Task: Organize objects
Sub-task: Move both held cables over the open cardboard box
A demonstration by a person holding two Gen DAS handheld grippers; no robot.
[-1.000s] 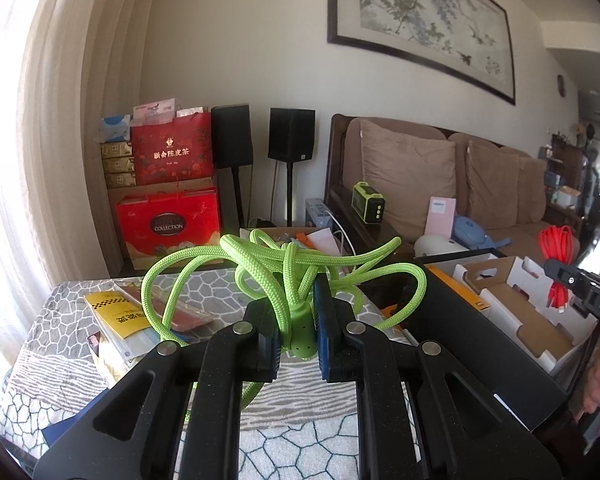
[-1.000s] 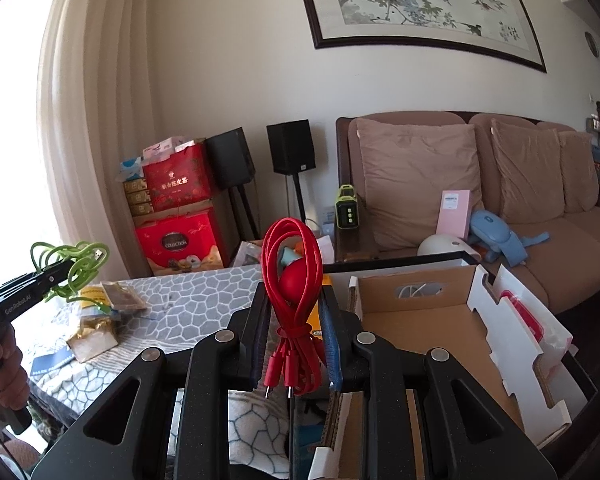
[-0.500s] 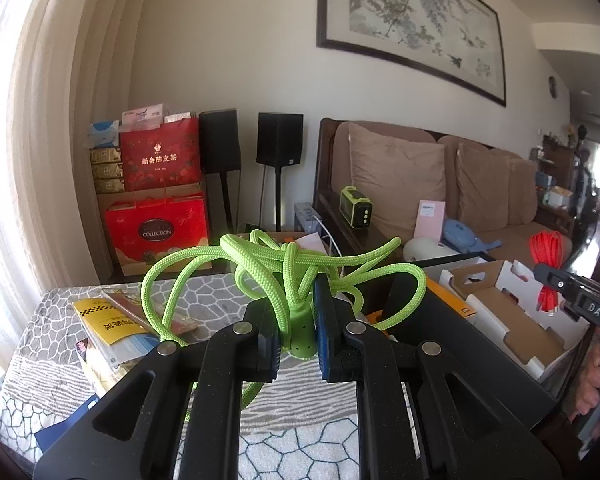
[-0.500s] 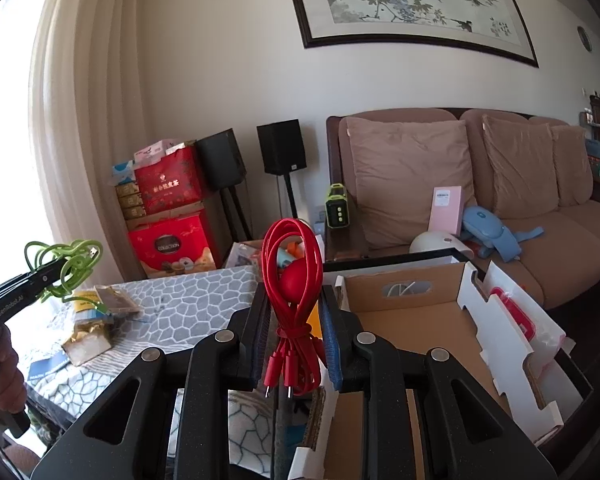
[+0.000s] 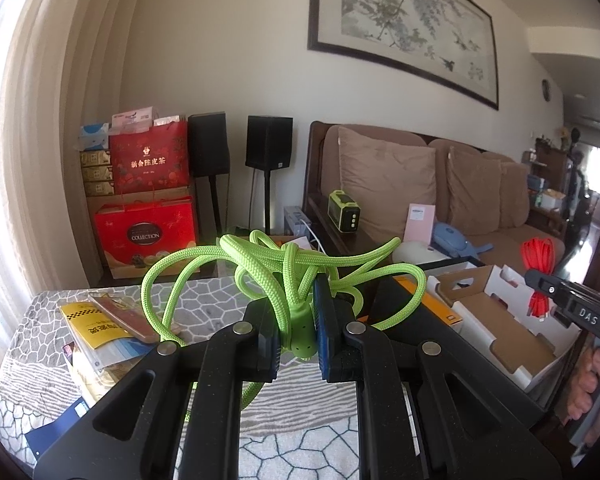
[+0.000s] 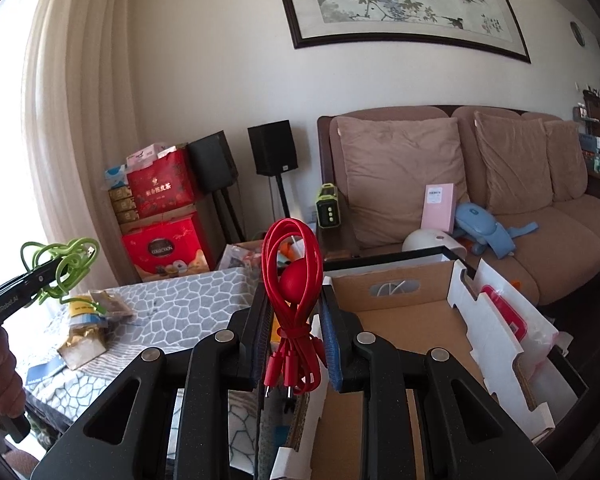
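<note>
My right tongs [image 6: 292,316] are clamped on the red cable bundle [image 6: 292,276], its long axis upright, held just over the near left corner of the cardboard box [image 6: 412,320]. My left tongs [image 5: 298,320] pinch the knotted green cord [image 5: 284,268] above the worktop [image 5: 204,296], left of that box. I judge my right hand nearer the box, which lies ahead and below.

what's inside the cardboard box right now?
Cardboard box: a bare brown floor and, behind its white divider, a red item in a clear bag. The right claw, holding the red cable, hides the near-left corner.
</note>
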